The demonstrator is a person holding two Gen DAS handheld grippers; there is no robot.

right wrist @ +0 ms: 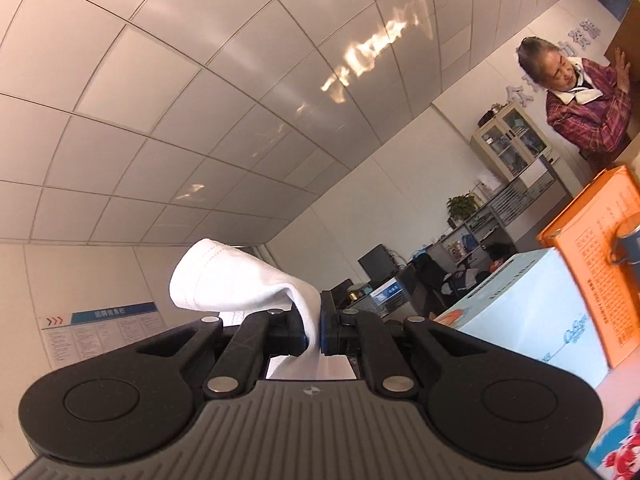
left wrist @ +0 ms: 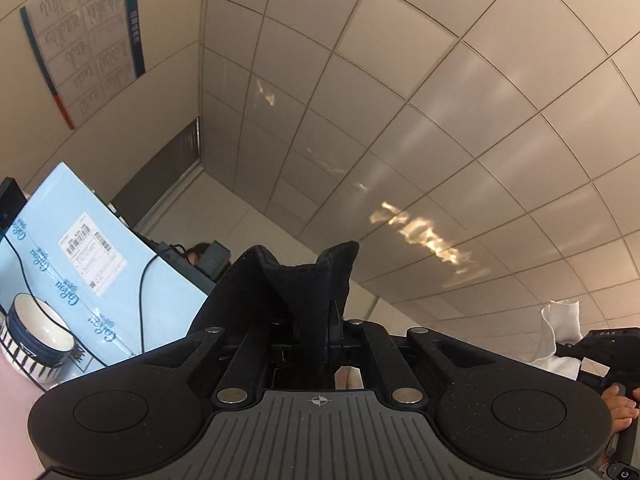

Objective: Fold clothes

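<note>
Between the closed jaws of the left claw point(left wrist: 316, 320), a fold of thick black fabric point(left wrist: 304, 280) was gripped, its bunched edge standing up past the fingertips in two soft peaks. The claw was pointed upward, so that a ceiling of pale square tiles point(left wrist: 400, 80) filled most of the left wrist view. To the left of that claw, a pale blue printed carton with a shipping label point(left wrist: 92, 256) was seen, with a thin black cable point(left wrist: 142, 300) draped across it and a dark blue striped ceramic bowl with a cream inside point(left wrist: 38, 332) just beside its lower corner. At the far right edge of the same view, a piece of white cloth point(left wrist: 560, 328) was visible beside a hand point(left wrist: 618, 404) wrapped round a dark handle.

In the right wrist view, the right claw point(right wrist: 316, 332) was likewise closed and tilted upward, pinching a strip of white woven fabric with stitched hems point(right wrist: 240, 276); the cloth was drawn through the jaws and curled over to the left above them. To the right, a white and pale blue box point(right wrist: 532, 312) and a bright orange printed box point(right wrist: 600, 260) were stacked close by. Farther back, a person in a red plaid top point(right wrist: 584, 112) was standing near a glass-fronted cabinet point(right wrist: 508, 140).
</note>
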